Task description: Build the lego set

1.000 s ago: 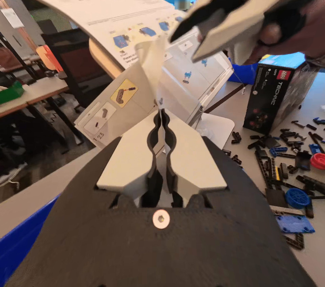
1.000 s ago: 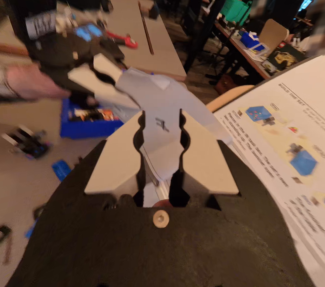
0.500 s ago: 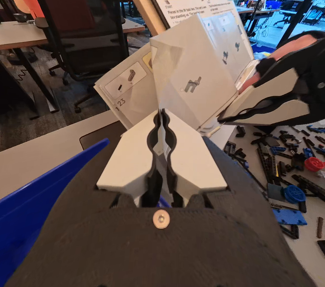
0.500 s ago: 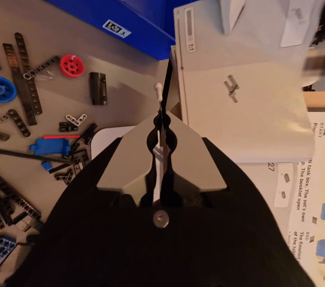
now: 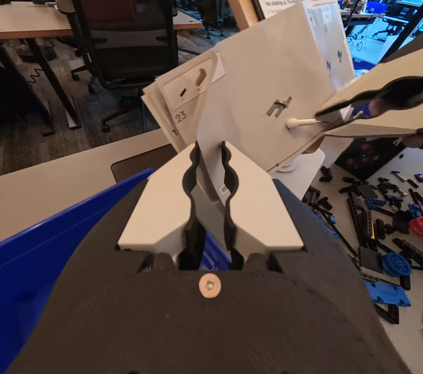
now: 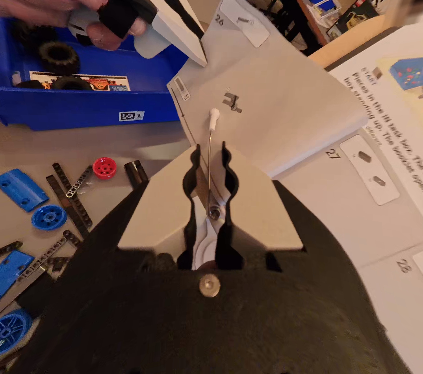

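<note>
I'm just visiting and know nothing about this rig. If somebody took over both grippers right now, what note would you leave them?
Left gripper: open, jaws either side of a lifted page at its lower edge.
Right gripper: open, the stand's wire page holder between its jaws.
Instruction booklet is propped open; loose pieces lie on the table, tyres in the blue bin.
Done: no assembled parts in view.
Left: probably pin the page under the wire, then build.

Booklet pages point(image 6: 286, 97): matt white paper. Bin point(image 6: 68, 106): glossy blue plastic. Page-holder arm point(image 6: 209, 163): bright metal wire, white plastic tip. Tyres point(image 6: 59, 58): matt black, treaded.
</note>
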`<state>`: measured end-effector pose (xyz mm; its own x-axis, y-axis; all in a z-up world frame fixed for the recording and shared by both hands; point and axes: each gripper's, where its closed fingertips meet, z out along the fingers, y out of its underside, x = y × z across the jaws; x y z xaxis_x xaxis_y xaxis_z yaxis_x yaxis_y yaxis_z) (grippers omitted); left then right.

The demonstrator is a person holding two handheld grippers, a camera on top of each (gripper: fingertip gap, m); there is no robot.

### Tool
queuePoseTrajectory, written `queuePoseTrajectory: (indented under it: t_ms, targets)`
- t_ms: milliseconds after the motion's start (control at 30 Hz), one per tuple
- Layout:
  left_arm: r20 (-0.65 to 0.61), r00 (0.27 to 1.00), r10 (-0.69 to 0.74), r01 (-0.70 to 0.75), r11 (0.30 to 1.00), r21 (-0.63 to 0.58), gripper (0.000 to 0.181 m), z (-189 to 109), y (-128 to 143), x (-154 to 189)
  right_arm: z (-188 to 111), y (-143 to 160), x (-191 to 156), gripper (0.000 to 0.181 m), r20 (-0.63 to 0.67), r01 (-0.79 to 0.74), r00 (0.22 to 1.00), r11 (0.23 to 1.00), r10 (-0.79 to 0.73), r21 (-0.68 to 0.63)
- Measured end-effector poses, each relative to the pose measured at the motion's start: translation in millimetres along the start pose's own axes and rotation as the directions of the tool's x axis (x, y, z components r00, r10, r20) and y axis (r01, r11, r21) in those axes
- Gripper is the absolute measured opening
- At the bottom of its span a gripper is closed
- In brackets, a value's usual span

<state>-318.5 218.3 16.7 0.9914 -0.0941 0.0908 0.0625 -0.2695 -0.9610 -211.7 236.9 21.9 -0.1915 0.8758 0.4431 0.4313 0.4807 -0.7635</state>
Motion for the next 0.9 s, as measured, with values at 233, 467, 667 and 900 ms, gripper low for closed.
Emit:
queuePoseTrajectory:
  t_ms: [233,467,667,900]
  targets:
    - [0.207,0.977,-0.048,0.049,0.999,0.000,0.031,-40.8,1.7,-36.8,-60.3,-5.7,4.5,0.030,-0.085,0.059,0.995,0.998,-0.060,-0.021]
    - [0.150,0.950,0.274,-0.265,0.961,-0.077,0.033,-85.1,-1.4,42.1,-152.2,12.0,-63.9,0.029,-0.030,0.146,0.988,0.985,-0.149,-0.092]
    - [-0.056,0.864,0.501,-0.504,0.856,-0.112,0.029,-97.6,38.0,159.2,-206.0,73.7,-168.6,0.015,0.181,0.028,0.984,0.988,0.000,-0.151]
    - [-0.326,0.745,0.581,-0.635,0.768,-0.081,0.029,-82.1,80.4,276.7,-222.7,176.7,-253.8,0.014,0.247,-0.046,0.956,0.916,0.155,-0.398]
